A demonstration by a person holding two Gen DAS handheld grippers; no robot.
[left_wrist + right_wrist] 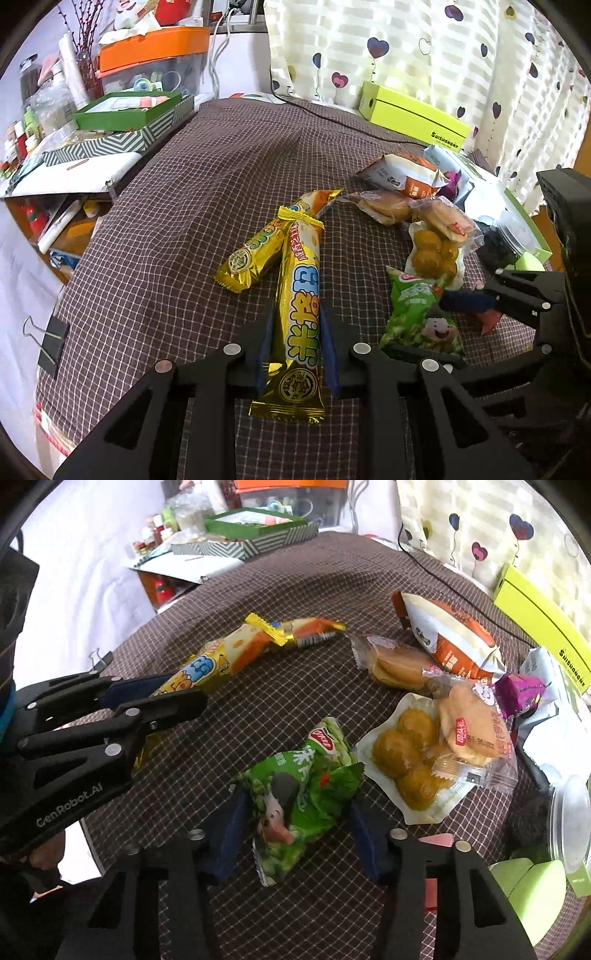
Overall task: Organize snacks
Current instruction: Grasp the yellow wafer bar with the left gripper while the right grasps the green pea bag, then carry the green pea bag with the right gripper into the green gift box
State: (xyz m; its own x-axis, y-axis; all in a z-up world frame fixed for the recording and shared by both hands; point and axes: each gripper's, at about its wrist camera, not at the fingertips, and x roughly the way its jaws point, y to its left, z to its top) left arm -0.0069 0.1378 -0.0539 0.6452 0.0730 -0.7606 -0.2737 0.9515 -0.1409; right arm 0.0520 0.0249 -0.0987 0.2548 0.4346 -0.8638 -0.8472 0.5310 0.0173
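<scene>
My left gripper [297, 325] is shut on a long yellow snack bar [300, 295], its blue pads pressed on both sides of the wrapper. A second yellow bar [269, 240] lies under it on the checked cloth [184, 221]. My right gripper [293, 808] straddles a green pea snack bag [295, 797]; its pads stand a little off the bag's sides, jaws open. The green bag also shows in the left wrist view [421, 314]. The left gripper shows in the right wrist view [162, 698], holding the yellow bar [221, 661].
A pile of snacks lies right: yellow balls pack [406, 768], rice cracker [472, 727], bun [399, 664], orange-white pack [454, 635], purple pack [517, 694]. A lime box [413, 110] stands at the back. Green patterned boxes [125, 122] clutter the left shelf. A binder clip [48, 343] grips the cloth edge.
</scene>
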